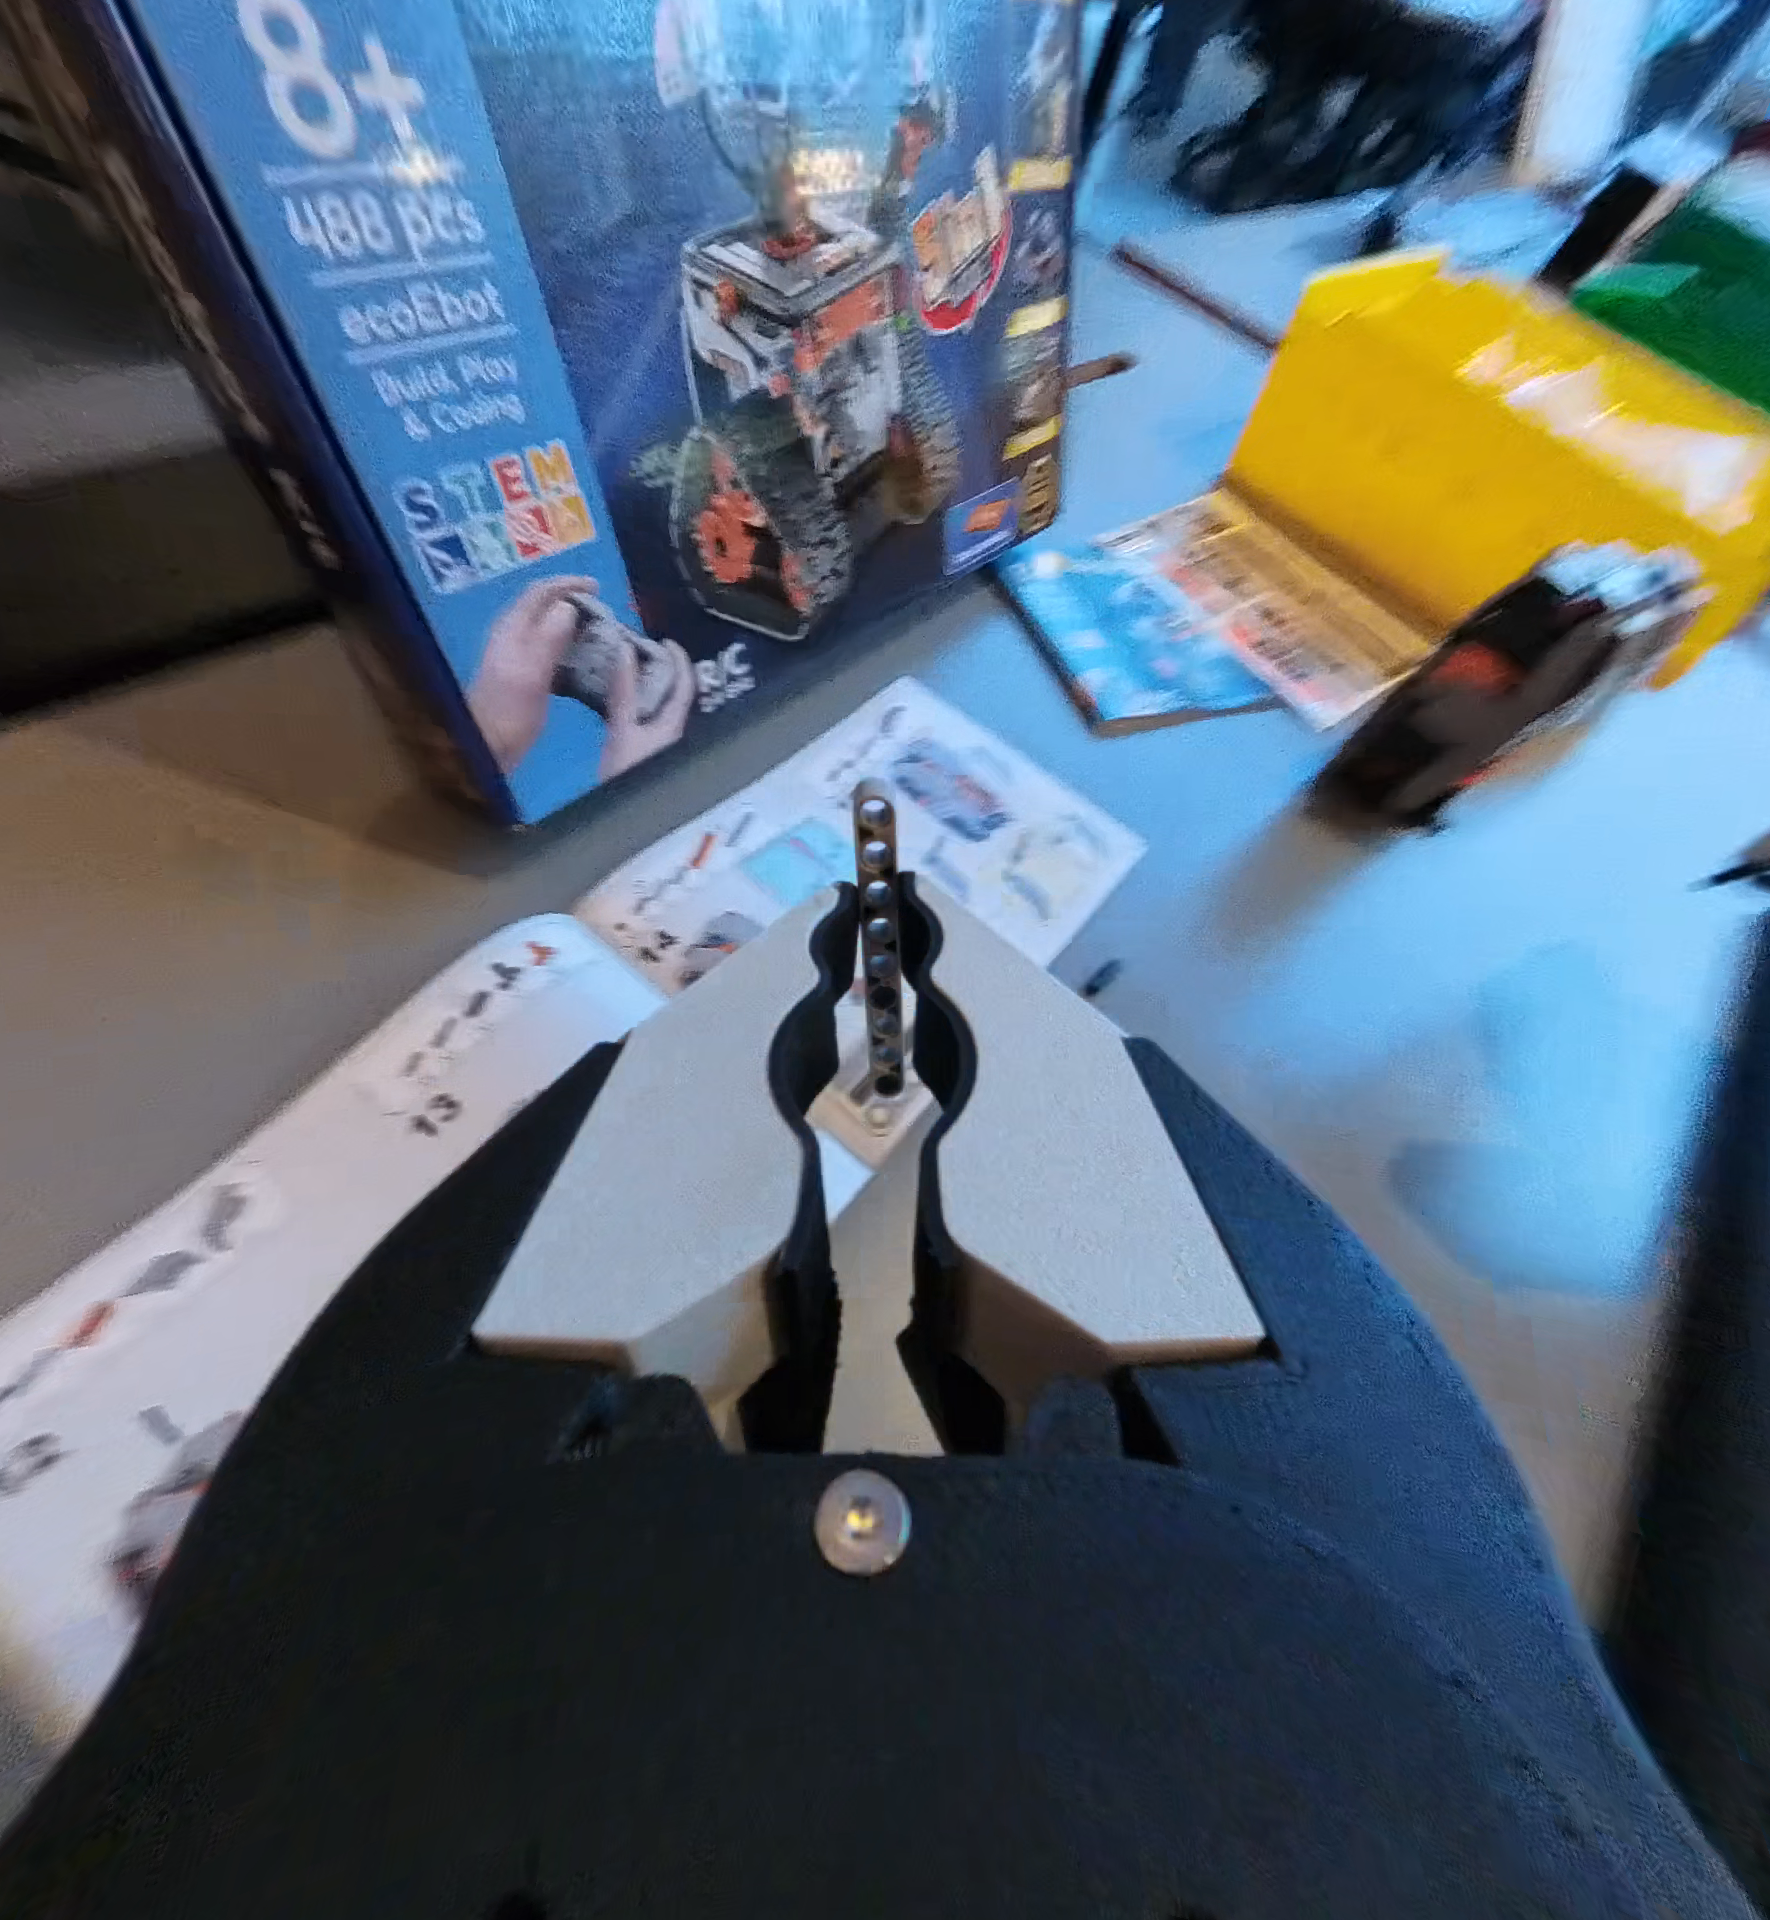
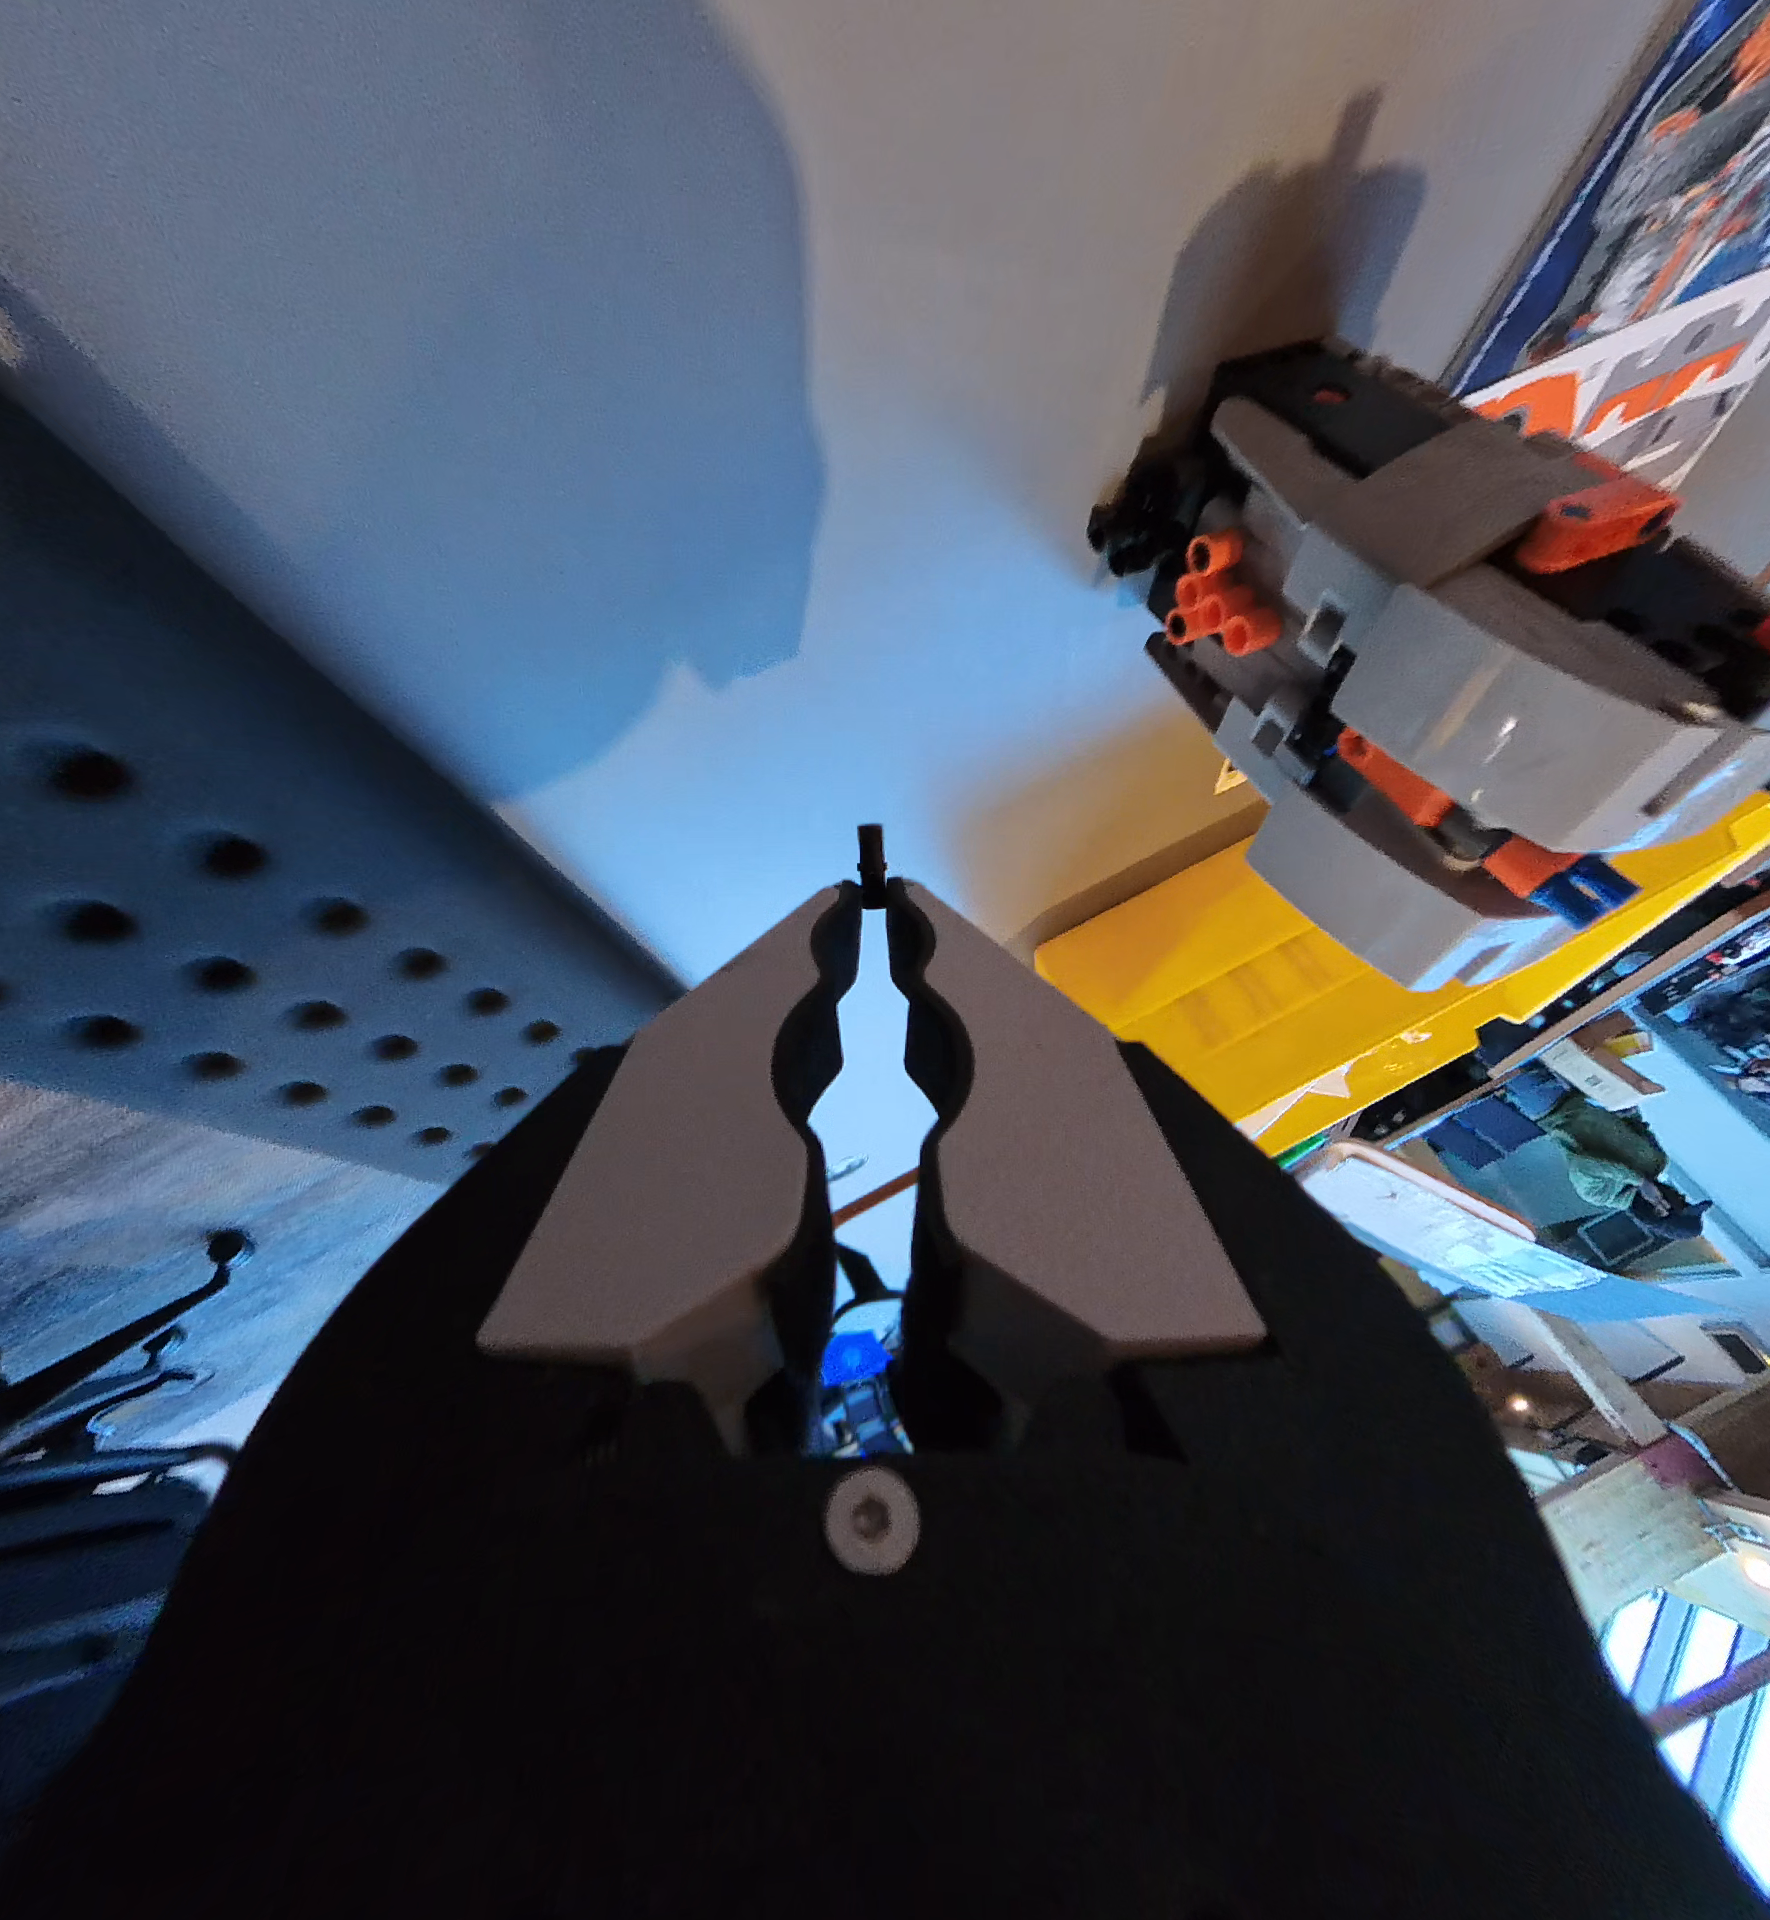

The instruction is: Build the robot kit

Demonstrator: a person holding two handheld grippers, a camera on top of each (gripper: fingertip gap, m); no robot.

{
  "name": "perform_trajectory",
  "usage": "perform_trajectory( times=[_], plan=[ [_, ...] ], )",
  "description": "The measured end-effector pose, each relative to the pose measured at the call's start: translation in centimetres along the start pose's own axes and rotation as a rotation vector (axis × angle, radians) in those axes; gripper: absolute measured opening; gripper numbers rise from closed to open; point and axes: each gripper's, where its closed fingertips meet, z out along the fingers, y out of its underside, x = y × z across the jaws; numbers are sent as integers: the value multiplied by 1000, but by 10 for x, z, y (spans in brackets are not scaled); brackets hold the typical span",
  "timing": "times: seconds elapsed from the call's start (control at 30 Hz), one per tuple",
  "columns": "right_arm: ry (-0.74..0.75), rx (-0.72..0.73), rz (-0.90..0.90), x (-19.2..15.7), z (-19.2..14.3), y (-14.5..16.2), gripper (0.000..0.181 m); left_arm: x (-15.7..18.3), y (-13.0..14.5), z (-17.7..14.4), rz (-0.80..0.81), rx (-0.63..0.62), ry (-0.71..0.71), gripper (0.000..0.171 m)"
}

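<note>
My left gripper (image 1: 877,904) is shut on a grey beam with a row of holes (image 1: 876,862). The beam runs between the jaws and sticks out past the tips, above an open instruction booklet (image 1: 974,831) on the table. My right gripper (image 2: 872,896) is shut on a small black pin (image 2: 870,850) that pokes out beyond its tips. It is held in the air, and this view is rolled sideways. A partly built grey, black and orange brick model (image 2: 1463,644) stands on the table off to the right of the right gripper. The model also shows in the left wrist view (image 1: 1515,675).
A large blue kit box (image 1: 590,353) stands upright behind the booklet. A yellow tray (image 1: 1483,457) and a green bin (image 1: 1754,312) lie at the right, with a printed sheet (image 1: 1203,634) in front. A perforated grey panel (image 2: 185,935) and an office chair base (image 2: 60,1351) show in the right wrist view. Across from one pair of fingers to the other is roughly 35 centimetres.
</note>
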Motion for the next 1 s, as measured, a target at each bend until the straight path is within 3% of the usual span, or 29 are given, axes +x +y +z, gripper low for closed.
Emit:
perform_trajectory(
  times=[0.13, 0.33, 0.5, 0.67, 1.0],
  plan=[
    [-60, -96, -10, -1, 1, 15, 3, -1, 4, 6, 141, -55, -132, 4],
    [-154, -239, -59, -2, -2, 30, 3, 11, -1, 9, 251, -52, -160, 3],
    [-240, -354, -126, -4, 1, 32, 3, 36, -3, 12, 265, -11, -22, 3],
    [-326, -437, -149, -9, -3, 22, 2, 51, -4, 11, 151, 21, 147, 3],
    [-407, -535, -165, -20, -4, 10, 2, 49, -16, -2, 15, 96, 241, 3]
  ],
)
